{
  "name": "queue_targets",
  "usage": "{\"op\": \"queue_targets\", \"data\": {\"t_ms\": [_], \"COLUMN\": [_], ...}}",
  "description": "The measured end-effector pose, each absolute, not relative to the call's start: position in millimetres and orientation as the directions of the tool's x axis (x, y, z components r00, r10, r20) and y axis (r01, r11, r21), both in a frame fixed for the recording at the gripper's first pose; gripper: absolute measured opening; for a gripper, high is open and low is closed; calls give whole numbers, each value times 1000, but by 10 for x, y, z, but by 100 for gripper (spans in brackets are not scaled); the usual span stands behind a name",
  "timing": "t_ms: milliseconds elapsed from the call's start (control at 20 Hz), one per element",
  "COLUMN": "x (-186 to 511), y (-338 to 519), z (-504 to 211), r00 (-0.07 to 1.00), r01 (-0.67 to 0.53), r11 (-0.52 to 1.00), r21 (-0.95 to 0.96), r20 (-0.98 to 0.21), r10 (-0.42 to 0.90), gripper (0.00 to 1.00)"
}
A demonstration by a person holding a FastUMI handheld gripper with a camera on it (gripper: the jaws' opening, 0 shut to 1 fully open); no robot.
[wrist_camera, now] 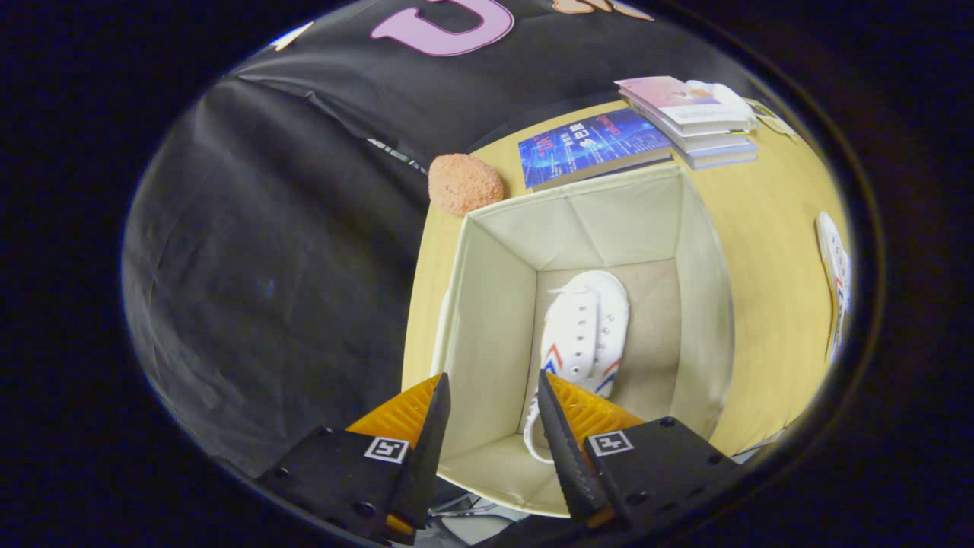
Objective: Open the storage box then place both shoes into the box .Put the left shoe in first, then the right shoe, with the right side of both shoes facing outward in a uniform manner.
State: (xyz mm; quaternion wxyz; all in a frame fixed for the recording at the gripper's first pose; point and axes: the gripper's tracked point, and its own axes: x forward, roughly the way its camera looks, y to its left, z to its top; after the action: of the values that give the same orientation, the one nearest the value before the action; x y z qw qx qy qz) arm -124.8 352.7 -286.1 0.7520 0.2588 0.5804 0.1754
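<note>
While parted and empty, gripper (493, 388) above cream fabric storage box (494, 304); white canvas shoe (586, 327) inside, heel hidden.

A pale yellow wooden desk (761, 251) carries everything here. An open, cream fabric storage box (487, 335) stands on it, close to the desk's edge beside the black cloth wall. Just beyond the box's far wall lies a blue book (590, 144), flat on the desk, and next to it a small stack of books (689, 122) with a pale cover on top. A rough, orange-pink sponge-like lump (464, 183) sits near the box's far corner, at the desk's edge and beside the blue book. Well apart from the box, on its other side, a white shoe (835, 281) with red and blue trim rests on the bare desk.
</note>
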Motion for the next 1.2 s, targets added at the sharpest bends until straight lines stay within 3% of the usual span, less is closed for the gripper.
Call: {"op": "queue_targets", "data": {"t_ms": [400,700,1200], "x": [-1161,-784,-215], "y": [3530,3177,1025], "z": [-2801,-2626,-2803], "r00": [265,343,481], "r01": [36,66,179], "r11": [791,783,878], "r21": [611,619,443], "r20": [-769,-751,-818], "r10": [582,565,315], "gripper": [70,71,71]}}
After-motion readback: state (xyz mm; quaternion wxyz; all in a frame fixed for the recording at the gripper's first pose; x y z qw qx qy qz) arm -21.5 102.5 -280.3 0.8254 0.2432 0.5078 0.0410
